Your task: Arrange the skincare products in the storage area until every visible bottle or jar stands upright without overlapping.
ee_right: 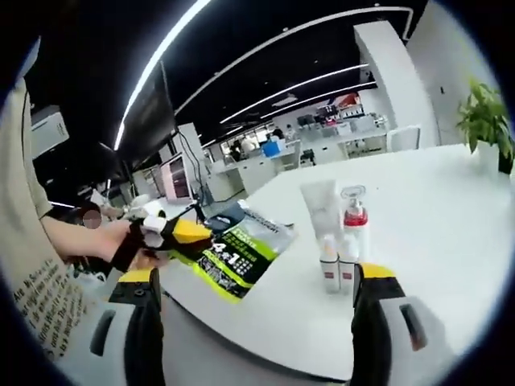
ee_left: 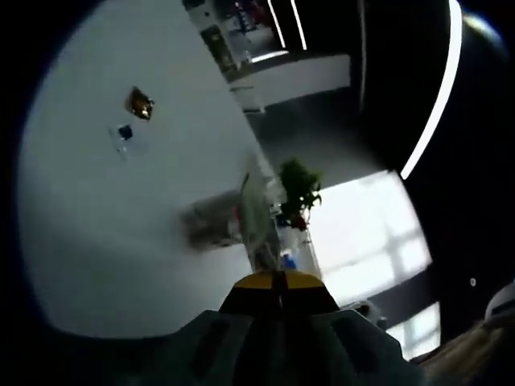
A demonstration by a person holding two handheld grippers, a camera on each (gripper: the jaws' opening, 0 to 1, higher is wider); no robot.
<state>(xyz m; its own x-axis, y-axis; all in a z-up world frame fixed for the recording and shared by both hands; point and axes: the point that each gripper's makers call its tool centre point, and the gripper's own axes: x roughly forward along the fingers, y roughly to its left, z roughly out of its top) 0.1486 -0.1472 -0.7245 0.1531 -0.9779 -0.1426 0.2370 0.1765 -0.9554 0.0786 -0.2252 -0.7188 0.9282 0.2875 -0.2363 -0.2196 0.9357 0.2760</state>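
Text on the green and black pouch (ee_right: 241,253) is the only readable writing: a big "4in1" on the lime part, the rest too small to make out. In the right gripper view that pouch hangs at centre left, pinched at its left edge by the left gripper (ee_right: 173,231), whose yellow-tipped jaws are closed on it, with a person's hand (ee_right: 121,241) behind. The right gripper (ee_right: 257,277) stands wide open with nothing between its 2 jaws at the bottom of the frame.

Count on the white table (ee_right: 451,217): 1 white tube (ee_right: 322,211) standing on its cap, 1 clear pump bottle (ee_right: 354,221) with a red collar just beside it, both upright at centre right. 1 potted plant (ee_right: 485,121) at the far right edge.

Over in the left gripper view, the left gripper (ee_left: 279,283) shows its yellow tips pressed together at bottom centre. That view is rolled and blurry: white table (ee_left: 121,241), a plant (ee_left: 299,189) at centre, 1 small brownish thing (ee_left: 140,103) and 1 small dark thing (ee_left: 124,133) at upper left, both too small to identify.
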